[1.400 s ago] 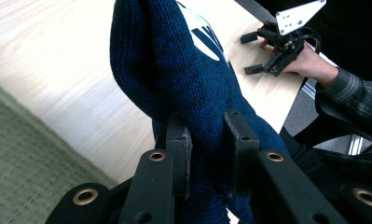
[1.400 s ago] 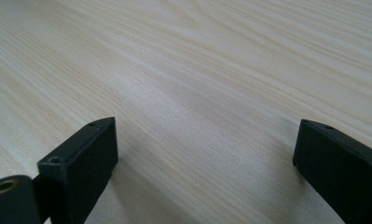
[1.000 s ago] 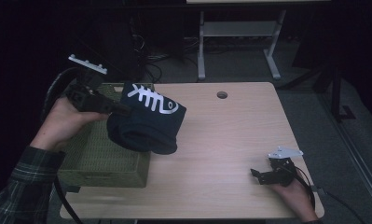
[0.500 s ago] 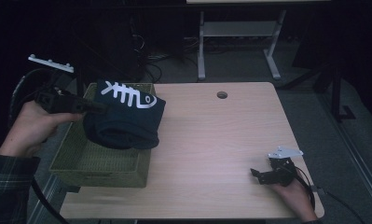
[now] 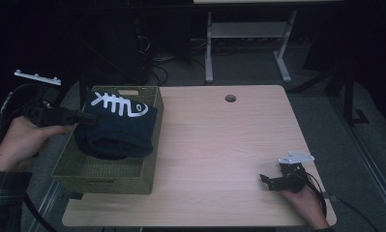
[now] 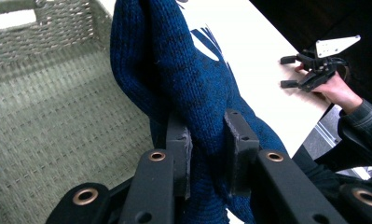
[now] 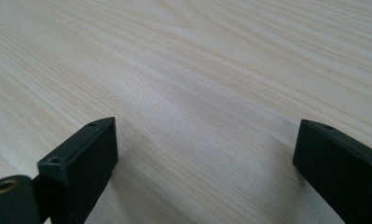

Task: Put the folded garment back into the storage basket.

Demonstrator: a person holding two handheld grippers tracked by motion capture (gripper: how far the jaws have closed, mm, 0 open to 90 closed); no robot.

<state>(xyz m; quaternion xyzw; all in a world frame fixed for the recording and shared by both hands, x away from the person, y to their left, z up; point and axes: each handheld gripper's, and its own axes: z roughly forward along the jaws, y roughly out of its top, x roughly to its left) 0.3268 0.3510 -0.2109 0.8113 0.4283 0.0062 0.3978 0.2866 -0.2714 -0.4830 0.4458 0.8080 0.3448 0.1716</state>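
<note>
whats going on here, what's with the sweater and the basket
A person holds a gripper in each hand. The left gripper is shut on a dark blue sweater with a white fishbone design, holding it over and partly inside the woven basket at the table's left side. The right gripper rests open on the bare wooden table, holding nothing.

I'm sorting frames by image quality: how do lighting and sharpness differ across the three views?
High view: dim, dark surroundings, only the table lit. Left gripper view: bright, sweater knit crisp. Right gripper view: evenly lit wood grain, near jaws slightly soft.
</note>
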